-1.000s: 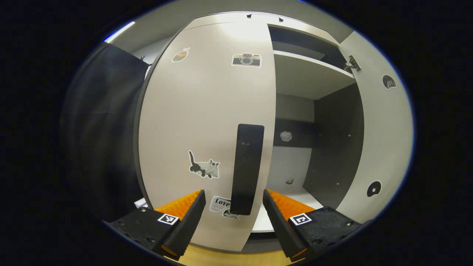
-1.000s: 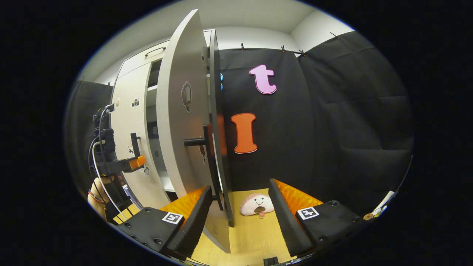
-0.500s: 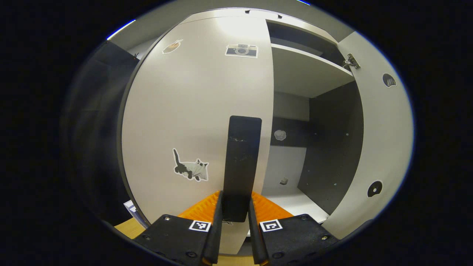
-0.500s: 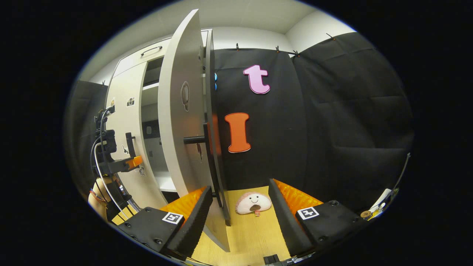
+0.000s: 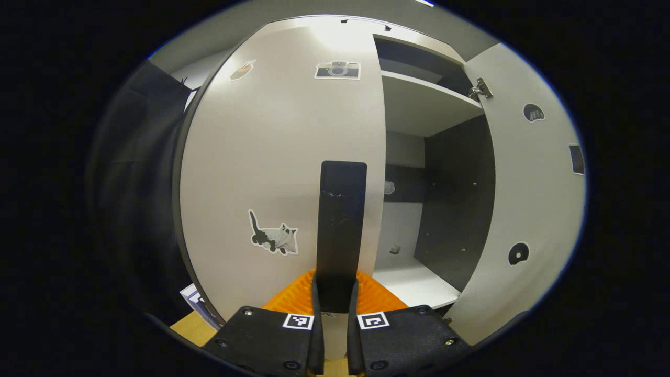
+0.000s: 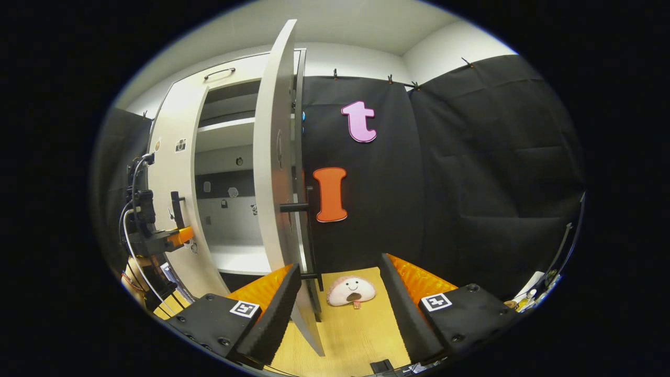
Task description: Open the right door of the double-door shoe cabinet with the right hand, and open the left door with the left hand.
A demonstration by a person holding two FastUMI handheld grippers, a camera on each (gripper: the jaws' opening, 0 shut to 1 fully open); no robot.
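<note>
Left hand-held gripper (image 5: 332, 314) goes from jaws spread either side of the left door's handle (image 5: 340, 230) to both fingers clamped on it. Right hand-held gripper (image 6: 340, 303), jaws spread, now sits farther back from the right door (image 6: 277, 209), which stands wider open, edge-on.

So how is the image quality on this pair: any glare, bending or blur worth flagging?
Left gripper view: ceiling light washes out the top of the left door, whose edges bow from fisheye; the handle is sharp. Right gripper view: evenly lit, the right door curves strongly, and the plush toy on the floor is clear.
</note>
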